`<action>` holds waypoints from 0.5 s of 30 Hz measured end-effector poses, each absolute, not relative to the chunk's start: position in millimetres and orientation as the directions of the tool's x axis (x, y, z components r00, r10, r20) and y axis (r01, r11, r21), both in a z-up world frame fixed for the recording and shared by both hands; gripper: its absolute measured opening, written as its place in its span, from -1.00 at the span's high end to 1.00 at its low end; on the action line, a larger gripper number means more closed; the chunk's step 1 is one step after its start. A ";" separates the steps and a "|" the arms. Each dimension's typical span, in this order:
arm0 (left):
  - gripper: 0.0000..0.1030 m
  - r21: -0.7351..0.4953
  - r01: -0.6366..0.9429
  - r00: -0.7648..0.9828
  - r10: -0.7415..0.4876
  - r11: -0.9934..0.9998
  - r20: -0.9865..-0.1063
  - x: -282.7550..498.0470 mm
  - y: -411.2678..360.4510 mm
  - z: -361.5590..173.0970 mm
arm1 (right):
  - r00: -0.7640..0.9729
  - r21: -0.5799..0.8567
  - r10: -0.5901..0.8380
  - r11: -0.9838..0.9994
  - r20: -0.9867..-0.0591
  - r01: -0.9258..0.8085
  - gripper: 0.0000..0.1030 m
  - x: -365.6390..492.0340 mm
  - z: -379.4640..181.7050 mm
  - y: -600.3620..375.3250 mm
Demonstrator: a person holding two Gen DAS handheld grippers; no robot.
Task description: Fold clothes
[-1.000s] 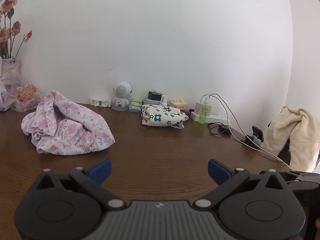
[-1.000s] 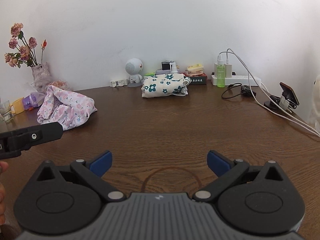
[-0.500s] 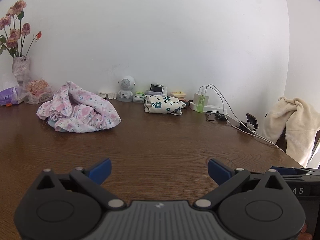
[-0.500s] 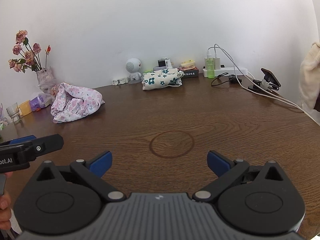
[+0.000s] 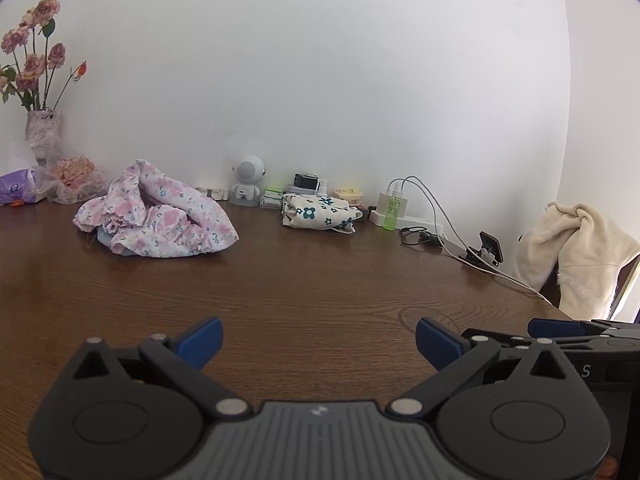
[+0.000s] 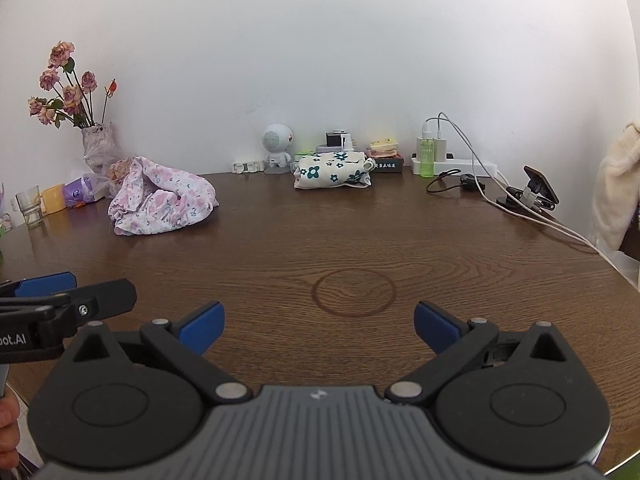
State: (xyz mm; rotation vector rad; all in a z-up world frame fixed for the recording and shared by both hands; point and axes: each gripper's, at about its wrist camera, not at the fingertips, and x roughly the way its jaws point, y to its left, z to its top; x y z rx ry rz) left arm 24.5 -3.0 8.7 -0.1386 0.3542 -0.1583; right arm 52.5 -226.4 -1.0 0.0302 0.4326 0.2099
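On the far left of the table (image 6: pixel 320 240): a crumpled pink floral garment (image 6: pixel 160 200).
A folded teal-flowered cloth (image 6: pixel 332 170) lies far centre; left gripper (image 5: pixel 318 344) and right gripper (image 6: pixel 318 328) hover near, both wide apart and empty.

A lived-in home room. A wooden table (image 6: pixel 360 248) against a white wall holds a vase of roses (image 6: pixel 96 144), chargers (image 6: pixel 436 148) and clothes (image 6: pixel 160 200).

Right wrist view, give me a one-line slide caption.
Open right gripper over the brown wooden table, crumpled pink floral garment unfolded beside a folded white teal-flowered cloth.
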 end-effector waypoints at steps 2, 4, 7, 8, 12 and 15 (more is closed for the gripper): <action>-1.00 -0.164 0.123 0.925 -0.173 0.979 -0.337 24.4 -2.2 8.3 | 0.887 0.072 0.209 0.978 -0.412 -0.196 -1.00 51.9 -0.8 -225.8; -1.00 -0.168 0.117 0.926 -0.169 0.979 -0.336 23.7 -0.7 7.8 | 0.888 0.070 0.208 0.978 -0.411 -0.197 -1.00 51.3 -0.6 -225.5; -1.00 -0.169 0.110 0.928 -0.162 0.979 -0.335 23.1 0.9 7.3 | 0.889 0.067 0.209 0.978 -0.408 -0.199 -1.00 50.4 -0.4 -225.1; -1.00 -0.171 0.108 0.928 -0.161 0.979 -0.336 23.1 1.3 7.0 | 0.889 0.066 0.209 0.978 -0.407 -0.200 -1.00 50.0 -0.4 -224.9; -1.00 -0.176 0.101 0.928 -0.156 0.979 -0.339 22.6 3.2 6.1 | 0.889 0.063 0.212 0.977 -0.406 -0.204 -1.00 48.3 -0.3 -223.7; -1.00 -0.178 0.098 0.928 -0.155 0.979 -0.338 22.2 4.5 6.0 | 0.889 0.061 0.212 0.977 -0.406 -0.206 -1.00 47.6 -0.2 -222.8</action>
